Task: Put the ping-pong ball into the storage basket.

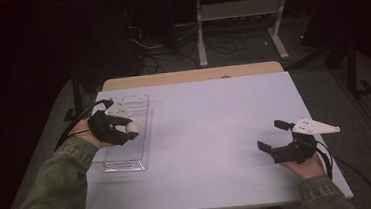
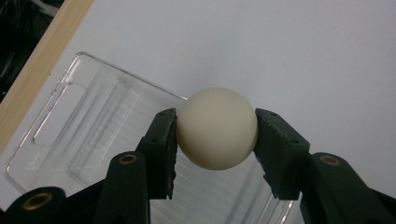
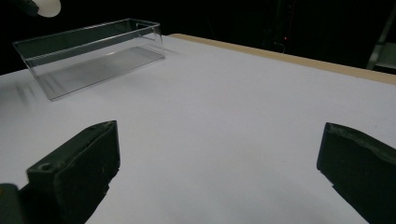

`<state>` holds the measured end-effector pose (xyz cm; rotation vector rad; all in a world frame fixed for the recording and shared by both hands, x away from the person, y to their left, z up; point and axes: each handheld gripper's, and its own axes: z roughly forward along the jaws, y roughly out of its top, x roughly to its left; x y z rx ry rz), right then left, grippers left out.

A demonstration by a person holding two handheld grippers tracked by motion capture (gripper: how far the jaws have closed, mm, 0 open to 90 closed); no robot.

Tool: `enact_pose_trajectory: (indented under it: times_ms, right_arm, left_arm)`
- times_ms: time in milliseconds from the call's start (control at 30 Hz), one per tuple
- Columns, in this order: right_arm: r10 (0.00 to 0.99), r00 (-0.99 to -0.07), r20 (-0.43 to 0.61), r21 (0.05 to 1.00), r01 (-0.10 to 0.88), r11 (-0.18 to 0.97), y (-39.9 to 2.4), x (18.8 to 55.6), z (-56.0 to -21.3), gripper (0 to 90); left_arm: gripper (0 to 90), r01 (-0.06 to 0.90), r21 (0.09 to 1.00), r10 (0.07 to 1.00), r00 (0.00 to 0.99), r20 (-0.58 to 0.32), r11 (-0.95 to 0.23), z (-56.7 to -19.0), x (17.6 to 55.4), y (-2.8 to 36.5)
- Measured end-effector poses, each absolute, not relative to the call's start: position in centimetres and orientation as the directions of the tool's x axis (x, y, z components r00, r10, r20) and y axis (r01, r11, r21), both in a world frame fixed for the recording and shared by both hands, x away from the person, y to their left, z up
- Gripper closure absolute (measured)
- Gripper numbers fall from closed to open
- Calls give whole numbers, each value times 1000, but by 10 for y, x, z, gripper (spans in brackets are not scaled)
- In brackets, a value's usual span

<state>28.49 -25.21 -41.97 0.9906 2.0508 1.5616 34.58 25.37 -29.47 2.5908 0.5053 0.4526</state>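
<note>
The left gripper (image 1: 128, 130) is clamped on the ball (image 1: 132, 127), holding it above the tray (image 1: 141, 104) at the table's (image 1: 216, 132) left side; the tray lies straight below, its long axis running near to far. A ball has no axis (any heading serves). The right gripper (image 1: 270, 137) rests far right, jaws apart, empty.

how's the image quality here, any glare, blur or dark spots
High view: dim, surroundings nearly black, white table evenly lit. Left gripper view: ball sharp, faint glints on the clear tray. Right gripper view: near claw pads soft, background dark.
</note>
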Motion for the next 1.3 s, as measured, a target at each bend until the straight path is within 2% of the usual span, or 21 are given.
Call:
enact_pose_trajectory:
  times_ms: [1300]
  right_arm:
    - [718, -687, 116, 940, 308, 143, -250, 285, -421, 0]
  left_arm:
    - [506, 302, 458, 423, 886, 189, -836, -329, 345, 257]
